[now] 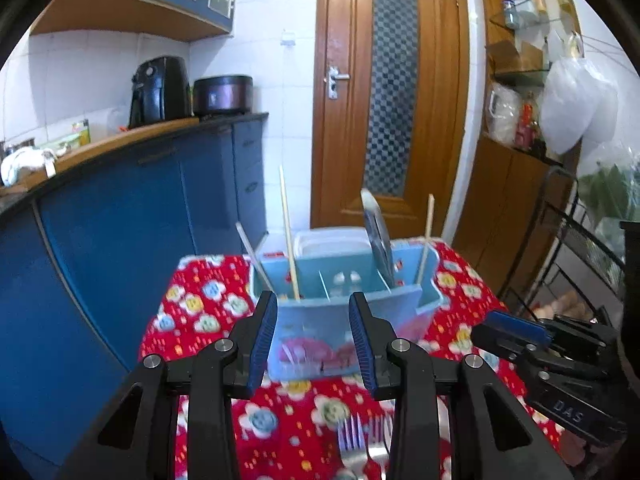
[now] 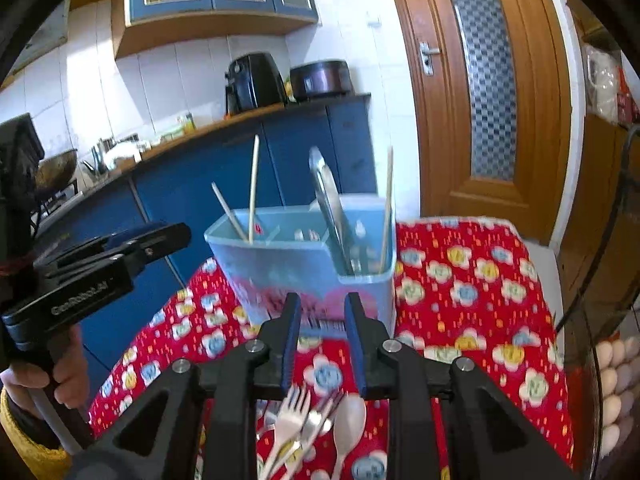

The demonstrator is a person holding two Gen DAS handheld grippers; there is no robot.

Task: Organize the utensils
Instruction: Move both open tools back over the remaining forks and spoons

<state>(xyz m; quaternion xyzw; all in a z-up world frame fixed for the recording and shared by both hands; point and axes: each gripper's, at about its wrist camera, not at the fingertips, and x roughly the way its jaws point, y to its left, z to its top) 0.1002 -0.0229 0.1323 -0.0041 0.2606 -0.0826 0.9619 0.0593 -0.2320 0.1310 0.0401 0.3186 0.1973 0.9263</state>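
A light blue plastic utensil holder (image 1: 344, 300) (image 2: 304, 256) stands on the red flowered cloth. It holds chopsticks (image 1: 289, 236) (image 2: 253, 188), a metal blade-like utensil (image 1: 378, 236) (image 2: 332, 208) and some cutlery. My left gripper (image 1: 316, 340) is open and empty, just in front of the holder. My right gripper (image 2: 320, 344) is open and empty, also in front of it. Metal forks (image 1: 362, 440) lie below the left gripper. A pale plastic fork (image 2: 290, 424), a metal fork (image 2: 320, 420) and a pale spoon (image 2: 350, 420) lie below the right gripper.
The table with the red cloth (image 1: 192, 312) (image 2: 480, 280) is small, with edges close on both sides. Blue kitchen cabinets (image 1: 140, 220) run along the left. A wooden door (image 1: 388, 92) is behind. A black wire rack (image 1: 580, 248) stands right. Eggs (image 2: 612, 392) sit right.
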